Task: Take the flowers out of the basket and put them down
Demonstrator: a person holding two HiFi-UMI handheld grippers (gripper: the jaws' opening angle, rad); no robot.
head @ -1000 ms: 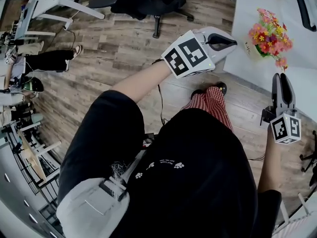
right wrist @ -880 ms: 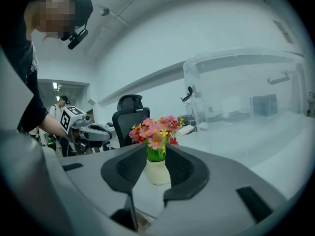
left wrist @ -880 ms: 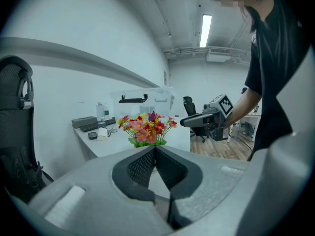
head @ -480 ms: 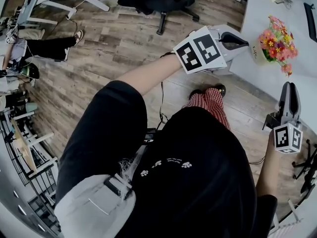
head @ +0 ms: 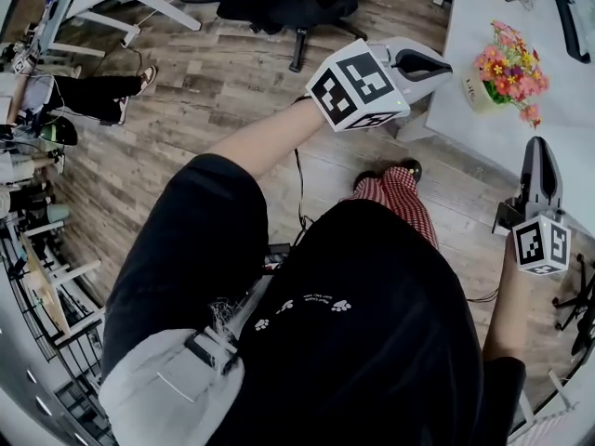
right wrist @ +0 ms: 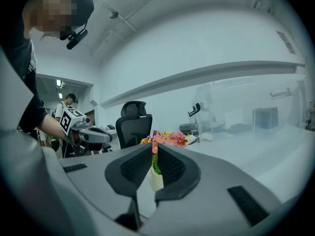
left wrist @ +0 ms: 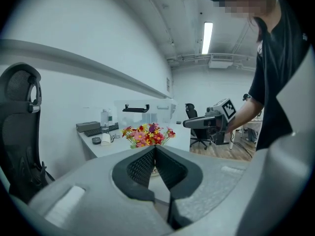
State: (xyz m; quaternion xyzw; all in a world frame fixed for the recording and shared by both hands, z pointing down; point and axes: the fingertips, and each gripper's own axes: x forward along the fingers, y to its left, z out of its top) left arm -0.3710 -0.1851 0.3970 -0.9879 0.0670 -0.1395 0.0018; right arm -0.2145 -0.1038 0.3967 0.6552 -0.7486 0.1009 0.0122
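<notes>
Flowers (head: 509,68) stand on a white table (head: 567,119) beside wood-plank floor (head: 204,91).

Left tool (head: 444,65) jaws together, empty; right tool (head: 539,147) jaws just closing, almost together, empty.

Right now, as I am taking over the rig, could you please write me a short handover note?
Left hand-held gripper: shut, empty.
Right hand-held gripper: jaws have just been closing and are now all but together, with nothing between them.
Bunch of pink, red and yellow flowers: standing in the small cream basket on the white table, ahead of both grippers and clear of them.
Done: nothing yet; the flowers are untouched.
Left: open a gripper, grasp the flowers, lift them out, put them down.
</notes>
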